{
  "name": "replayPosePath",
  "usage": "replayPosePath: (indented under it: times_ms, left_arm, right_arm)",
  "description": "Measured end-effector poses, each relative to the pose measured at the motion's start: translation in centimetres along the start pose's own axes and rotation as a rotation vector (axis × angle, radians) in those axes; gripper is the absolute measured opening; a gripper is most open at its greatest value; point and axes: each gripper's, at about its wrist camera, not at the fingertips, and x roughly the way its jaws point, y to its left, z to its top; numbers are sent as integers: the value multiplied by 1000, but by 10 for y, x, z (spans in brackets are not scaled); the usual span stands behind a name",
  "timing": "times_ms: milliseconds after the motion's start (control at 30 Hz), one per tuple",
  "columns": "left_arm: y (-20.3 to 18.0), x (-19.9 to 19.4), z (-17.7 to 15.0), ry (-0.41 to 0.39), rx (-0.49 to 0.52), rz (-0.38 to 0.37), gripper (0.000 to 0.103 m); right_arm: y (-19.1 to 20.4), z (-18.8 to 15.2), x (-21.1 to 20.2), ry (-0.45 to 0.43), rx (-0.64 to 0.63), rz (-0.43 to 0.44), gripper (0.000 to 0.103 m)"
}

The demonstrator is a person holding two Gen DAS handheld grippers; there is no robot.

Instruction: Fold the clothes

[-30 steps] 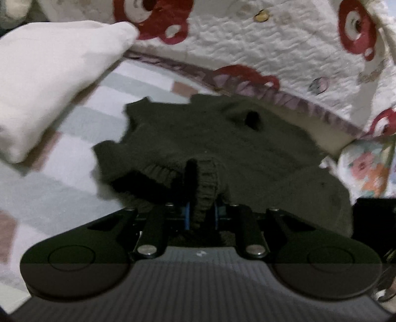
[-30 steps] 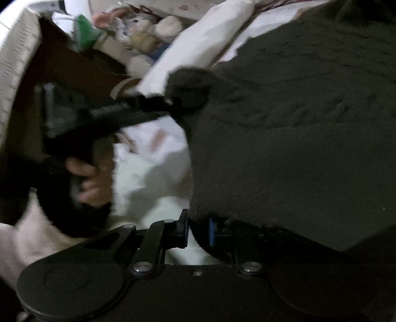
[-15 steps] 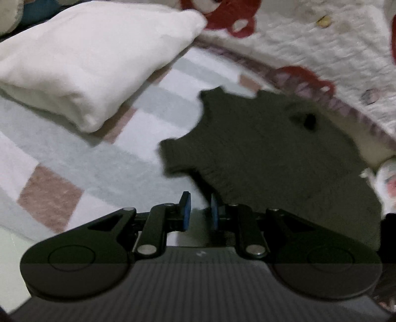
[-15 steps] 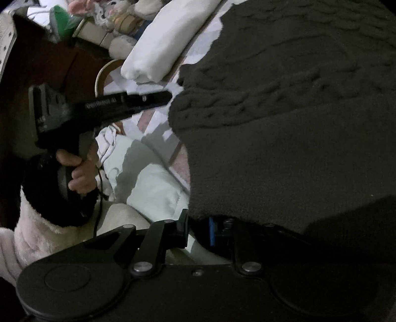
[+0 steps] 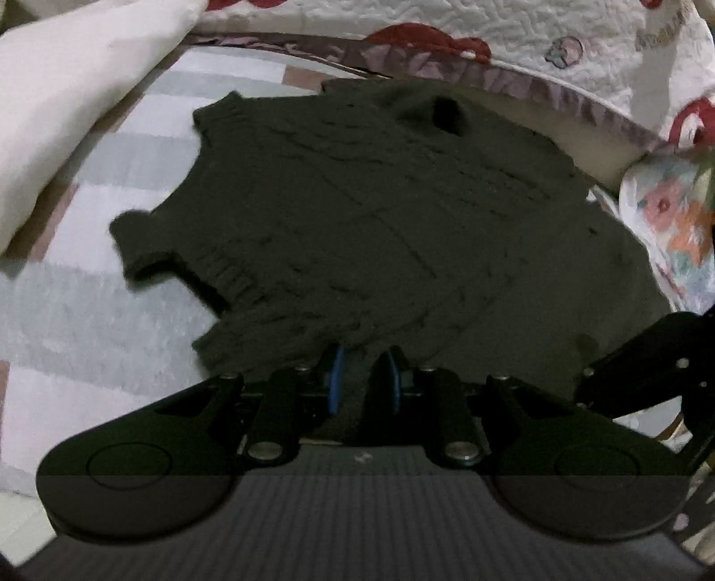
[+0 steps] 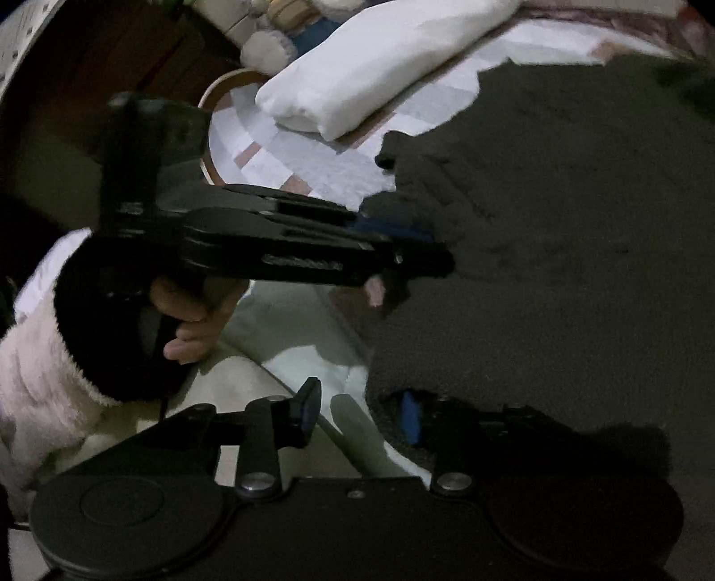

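Up close, the left gripper (image 5: pixel 363 380) has its blue pads a narrow gap apart with the near edge of the sweater (image 5: pixel 380 214) between them; whether they actually pinch the knit I cannot tell, since the wool is dark there. The right gripper (image 6: pixel 359 415) stands wide apart, its right finger tucked against or under the sweater's edge and its left finger over bare sheet, gripping nothing. The sweater lies spread on the bed, a dark cable-knit with ribbed cuffs and hem, one short sleeve (image 5: pixel 147 250) sticking out to the left and a small dark opening (image 5: pixel 449 114) near its far end (neck or hole, hard to say). It looks thick, soft and floppy, fairly heavy for cloth, with enough tooth that pads should not slip; the ribbed hem or a cuff is probably the firmest place to take hold, and a single layer may stretch or sag. Under it is a pale checked sheet (image 5: pixel 89 322); beside it a plump white pillow (image 5: pixel 80 89), behind it a quilted cover (image 5: pixel 514 27) with red prints.
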Motion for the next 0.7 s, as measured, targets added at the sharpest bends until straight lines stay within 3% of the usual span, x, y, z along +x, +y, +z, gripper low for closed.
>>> replayPosePath:
  times_ms: [133, 267, 400, 600, 667, 700]
  left_arm:
    - [10, -11, 0, -17, -125, -21, 20]
    - [8, -7, -1, -16, -81, 12, 19]
    - [4, -5, -1, -11, -46, 28, 19]
    - [6, -6, 2, -14, -67, 20, 20]
    - [5, -17, 1, -94, -89, -22, 21]
    - [6, -27, 2, -162, -136, -91, 22]
  right_arm:
    - [-5, -2, -9, -23, 93, 40, 45]
    - [-4, 1, -4, 0, 126, -4, 45]
    - [-7, -4, -8, 12, 141, -112, 45]
    - [-48, -71, -85, -175, 330, -274, 47]
    - [-61, -93, -111, -238, 393, -328, 48]
    - [-68, -104, -124, -269, 424, -354, 48]
